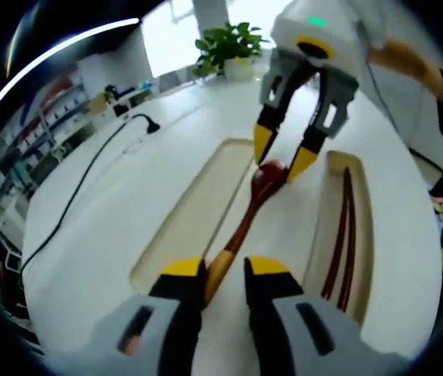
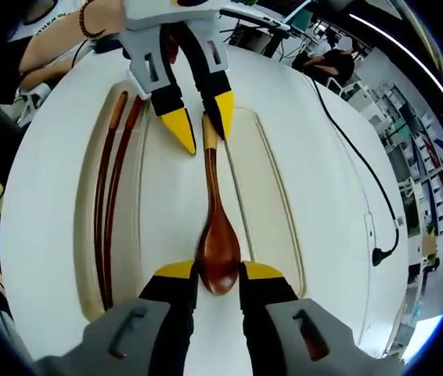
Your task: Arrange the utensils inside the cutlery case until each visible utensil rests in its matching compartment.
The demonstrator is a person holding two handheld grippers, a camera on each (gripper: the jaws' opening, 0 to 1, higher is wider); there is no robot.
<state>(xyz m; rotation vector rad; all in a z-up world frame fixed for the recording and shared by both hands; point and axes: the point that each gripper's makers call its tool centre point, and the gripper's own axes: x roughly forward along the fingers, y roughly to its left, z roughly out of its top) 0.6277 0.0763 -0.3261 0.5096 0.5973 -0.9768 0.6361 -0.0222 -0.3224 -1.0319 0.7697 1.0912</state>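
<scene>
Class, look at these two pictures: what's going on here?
A person works two claws over a white cutlery case on a white table. The left claw sits at the handle end of a brown wooden spoon, the right claw at its bowl. The spoon lies along the rib between two compartments, not yet settled in one. Dark chopsticks already lie in a side compartment.

My left gripper (image 1: 225,270) covers the spoon's (image 1: 246,215) handle end, so I can't tell whether the jaws touch it. In the right gripper view, the chopsticks' (image 2: 106,227) near tips sink into the case's (image 2: 276,211) shadowed slot. Far shelves (image 2: 429,184) blur out.
</scene>
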